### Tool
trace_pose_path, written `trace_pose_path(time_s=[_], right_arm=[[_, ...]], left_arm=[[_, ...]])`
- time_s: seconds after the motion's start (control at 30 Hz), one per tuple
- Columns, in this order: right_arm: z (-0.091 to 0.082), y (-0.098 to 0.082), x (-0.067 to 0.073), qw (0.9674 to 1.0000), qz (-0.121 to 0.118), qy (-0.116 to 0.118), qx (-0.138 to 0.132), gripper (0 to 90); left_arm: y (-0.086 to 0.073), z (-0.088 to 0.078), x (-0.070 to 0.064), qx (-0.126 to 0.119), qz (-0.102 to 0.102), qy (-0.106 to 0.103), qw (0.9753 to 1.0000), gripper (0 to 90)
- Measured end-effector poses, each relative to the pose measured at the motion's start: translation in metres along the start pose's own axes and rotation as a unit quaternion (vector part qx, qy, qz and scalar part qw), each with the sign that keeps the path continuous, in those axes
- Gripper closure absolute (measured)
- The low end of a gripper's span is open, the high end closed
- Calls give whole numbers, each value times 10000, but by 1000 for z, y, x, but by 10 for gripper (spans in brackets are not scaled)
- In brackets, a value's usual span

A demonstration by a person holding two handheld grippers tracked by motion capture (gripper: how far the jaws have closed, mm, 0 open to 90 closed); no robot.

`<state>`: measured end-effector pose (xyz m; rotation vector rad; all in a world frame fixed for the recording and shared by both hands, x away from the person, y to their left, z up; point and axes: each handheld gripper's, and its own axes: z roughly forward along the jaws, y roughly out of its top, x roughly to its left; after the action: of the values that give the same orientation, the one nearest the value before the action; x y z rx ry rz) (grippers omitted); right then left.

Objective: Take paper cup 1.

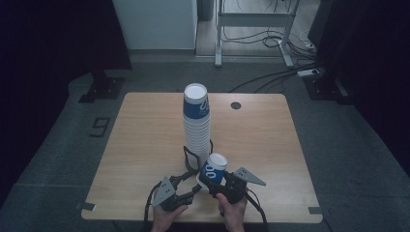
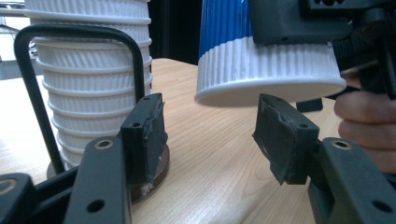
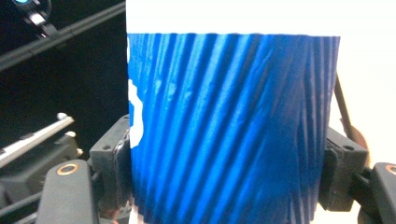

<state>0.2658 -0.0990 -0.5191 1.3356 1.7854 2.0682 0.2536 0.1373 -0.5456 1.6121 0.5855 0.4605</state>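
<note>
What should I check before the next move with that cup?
1. Right gripper shut on the cup: ok, jaws press both sides.
2. Cup clear of the table: ok, the rim hangs above the wood in the left gripper view.
3. Left gripper free: ok, open and holding nothing.
4. Stack of cups upright: ok.
5. Wire holder around the stack: ok.
6. Only one cup held: cannot tell.

The high view looks forward and down on the table [image 1: 145, 145], the cup stack [image 1: 197, 121] near its middle. The left gripper view sits low, close beside that stack [image 2: 93, 70] (facing its base). The right gripper view presses close against the blue cup [image 3: 233, 126], seen just before the stack from above [image 1: 214, 168].
</note>
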Motion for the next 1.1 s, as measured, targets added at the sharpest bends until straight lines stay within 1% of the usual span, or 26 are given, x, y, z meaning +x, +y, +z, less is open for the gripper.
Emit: trace_pose_path(time_s=[0.03, 0.07, 0.13, 0.17, 0.2, 0.23, 0.33, 0.5, 0.53, 0.63, 0.67, 0.7, 0.73, 0.8, 0.87, 0.9, 1.0, 1.03, 1.07, 1.1], right_arm=[[1, -1, 0, 10000, 51, 13, -7, 223], [1, -3, -1, 9999, 127, 48, 11, 223], [2, -5, -1, 9997, 238, 77, -2, 222], [2, -5, -1, 9997, 238, 77, -2, 222], [3, -6, -2, 9992, 377, 128, -20, 222], [3, -6, -2, 9992, 377, 128, -20, 222], [3, -9, -2, 9986, 492, 168, -52, 221], [4, -9, -3, 9986, 503, 168, -25, 221], [4, -9, -3, 9980, 595, 204, -35, 221], [5, -10, -2, 9975, 654, 253, -47, 220], [5, -11, -2, 9963, 783, 339, -22, 220], [5, -11, -2, 9963, 783, 339, -22, 220], [7, -12, -1, 9956, 845, 396, -34, 220], [7, -12, -1, 9953, 865, 429, -4, 220], [9, -13, 0, 9951, 890, 439, 17, 220], [11, -14, 0, 9948, 903, 467, 76, 220], [12, -15, 0, 9946, 907, 498, 122, 220], [12, -15, 0, 9945, 911, 505, 138, 220], [13, -15, 0, 9944, 918, 507, 140, 219], [13, -16, 0, 9941, 939, 515, 165, 217]], left_arm=[[0, 1, -1, -3, 19, 9, 10000, 426], [0, 2, -2, -13, 52, 23, 10000, 449], [1, 3, -3, -19, 63, 34, 10000, 463], [1, 3, -3, -19, 63, 34, 10000, 466], [2, 4, -3, -46, 87, 36, 9999, 475], [2, 4, -3, -46, 87, 36, 9999, 476], [2, 5, -4, -44, 127, 63, 9999, 495], [2, 6, -4, -59, 141, 99, 9998, 501], [2, 6, -4, -57, 138, 131, 9998, 501], [2, 8, -4, -70, 143, 154, 9998, 501], [2, 9, -5, -70, 147, 158, 9997, 502], [2, 9, -5, -70, 147, 158, 9997, 505], [2, 9, -5, -87, 204, 246, 9995, 514], [2, 10, -5, -99, 190, 275, 9994, 520], [2, 11, -4, -130, 185, 363, 9991, 543], [2, 11, -4, -135, 207, 390, 9989, 591], [2, 14, -4, -169, 219, 423, 9987, 618], [2, 14, -5, -180, 240, 462, 9985, 651], [2, 14, -5, -190, 228, 452, 9985, 678], [2, 13, -5, -222, 199, 477, 9984, 726]])
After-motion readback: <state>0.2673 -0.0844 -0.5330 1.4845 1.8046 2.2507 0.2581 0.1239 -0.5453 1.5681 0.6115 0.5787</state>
